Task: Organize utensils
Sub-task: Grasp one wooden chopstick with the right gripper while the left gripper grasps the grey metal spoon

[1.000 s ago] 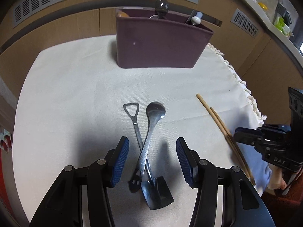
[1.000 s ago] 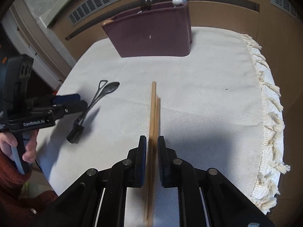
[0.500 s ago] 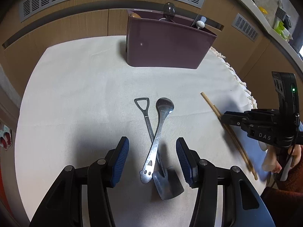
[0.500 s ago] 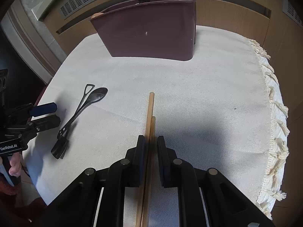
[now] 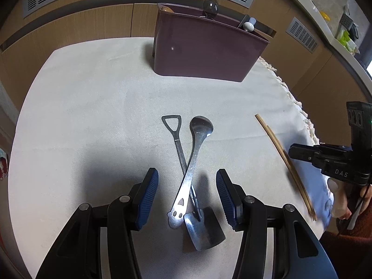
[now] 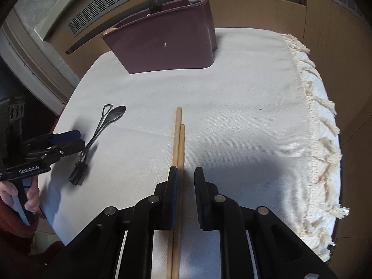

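A pair of wooden chopsticks, lying on the cloth-covered counter, is seen between the just-loosened, no longer pinching jaws of the right tool, while the left tool is held spread over a crossed spoon and shovel-shaped utensil, whose transfer to the maroon holder apparently calls for a firm grip.

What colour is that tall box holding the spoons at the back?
The utensil holder is dark maroon, a plum-brown shade, clearest in the right wrist view.
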`<state>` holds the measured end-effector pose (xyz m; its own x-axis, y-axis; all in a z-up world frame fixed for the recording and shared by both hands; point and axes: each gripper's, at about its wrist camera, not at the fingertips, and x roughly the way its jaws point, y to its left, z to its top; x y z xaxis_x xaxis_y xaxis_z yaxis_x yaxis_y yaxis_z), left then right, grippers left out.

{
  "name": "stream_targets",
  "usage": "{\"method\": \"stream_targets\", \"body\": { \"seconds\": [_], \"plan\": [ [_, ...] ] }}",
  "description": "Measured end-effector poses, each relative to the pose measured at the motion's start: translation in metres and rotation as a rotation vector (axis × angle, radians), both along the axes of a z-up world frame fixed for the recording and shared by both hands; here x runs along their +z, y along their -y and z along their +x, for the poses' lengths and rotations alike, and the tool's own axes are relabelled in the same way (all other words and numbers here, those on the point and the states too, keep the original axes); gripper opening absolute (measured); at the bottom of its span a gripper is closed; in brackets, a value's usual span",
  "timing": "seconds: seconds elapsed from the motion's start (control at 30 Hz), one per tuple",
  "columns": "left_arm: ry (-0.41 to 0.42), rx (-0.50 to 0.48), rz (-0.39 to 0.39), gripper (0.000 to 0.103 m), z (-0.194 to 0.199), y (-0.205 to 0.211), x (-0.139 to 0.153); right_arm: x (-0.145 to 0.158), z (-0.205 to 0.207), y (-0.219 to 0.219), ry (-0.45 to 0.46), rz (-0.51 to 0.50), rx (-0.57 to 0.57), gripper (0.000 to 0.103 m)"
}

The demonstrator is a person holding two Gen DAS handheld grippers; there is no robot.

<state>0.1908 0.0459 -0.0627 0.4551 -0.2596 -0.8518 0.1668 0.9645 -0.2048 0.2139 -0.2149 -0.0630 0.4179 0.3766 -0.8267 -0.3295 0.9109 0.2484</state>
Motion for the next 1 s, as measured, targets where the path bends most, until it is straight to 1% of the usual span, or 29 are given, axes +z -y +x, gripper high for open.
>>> {"method": "stream_targets", "body": {
  "seconds": [0.03, 0.17, 0.23, 0.33, 0.37, 0.43, 0.5, 0.63, 0.7, 0.8, 0.83, 0.93, 1.0],
  "plan": [
    [0.003, 0.001, 0.001, 0.052, -0.001, 0.0, 0.0, -0.001, 0.002, -0.004, 0.003, -0.005, -0.001, 0.014],
    [0.008, 0.005, -0.004, 0.052, -0.002, -0.003, 0.001, -0.007, 0.009, -0.014, 0.039, -0.134, -0.036, 0.012],
    [0.01, 0.012, -0.005, 0.052, -0.002, -0.005, 0.001, -0.006, 0.011, -0.017, 0.04, -0.141, -0.036, 0.012],
    [0.011, 0.023, -0.01, 0.052, -0.002, -0.01, 0.002, -0.002, 0.013, -0.024, 0.031, -0.078, -0.013, 0.012],
    [0.011, 0.027, -0.01, 0.052, -0.003, -0.012, 0.002, -0.001, 0.013, -0.026, 0.037, -0.073, -0.01, 0.012],
    [0.008, 0.035, -0.014, 0.052, -0.003, -0.015, 0.001, 0.001, 0.011, -0.03, 0.056, -0.084, -0.003, 0.012],
    [0.004, 0.043, -0.018, 0.052, -0.003, -0.018, 0.0, 0.001, 0.01, -0.031, 0.052, -0.083, 0.005, 0.012],
    [-0.007, 0.043, -0.026, 0.052, -0.002, -0.021, -0.005, -0.006, 0.01, -0.031, 0.034, -0.114, 0.003, 0.012],
    [-0.009, 0.041, -0.028, 0.052, -0.002, -0.021, -0.006, -0.007, 0.01, -0.029, 0.04, -0.108, -0.01, 0.012],
    [-0.015, 0.043, -0.027, 0.052, -0.003, -0.021, -0.008, -0.009, 0.016, -0.032, 0.05, -0.132, -0.017, 0.011],
    [-0.016, 0.045, -0.027, 0.052, -0.003, -0.021, -0.008, -0.01, 0.018, -0.035, 0.054, -0.155, -0.019, 0.008],
    [-0.015, 0.049, -0.027, 0.052, -0.004, -0.021, -0.008, -0.01, 0.021, -0.05, 0.088, -0.234, -0.005, 0.01],
    [-0.015, 0.043, -0.03, 0.052, -0.003, -0.019, -0.008, -0.011, 0.018, -0.06, 0.121, -0.299, 0.027, 0.008]
  ]
}}
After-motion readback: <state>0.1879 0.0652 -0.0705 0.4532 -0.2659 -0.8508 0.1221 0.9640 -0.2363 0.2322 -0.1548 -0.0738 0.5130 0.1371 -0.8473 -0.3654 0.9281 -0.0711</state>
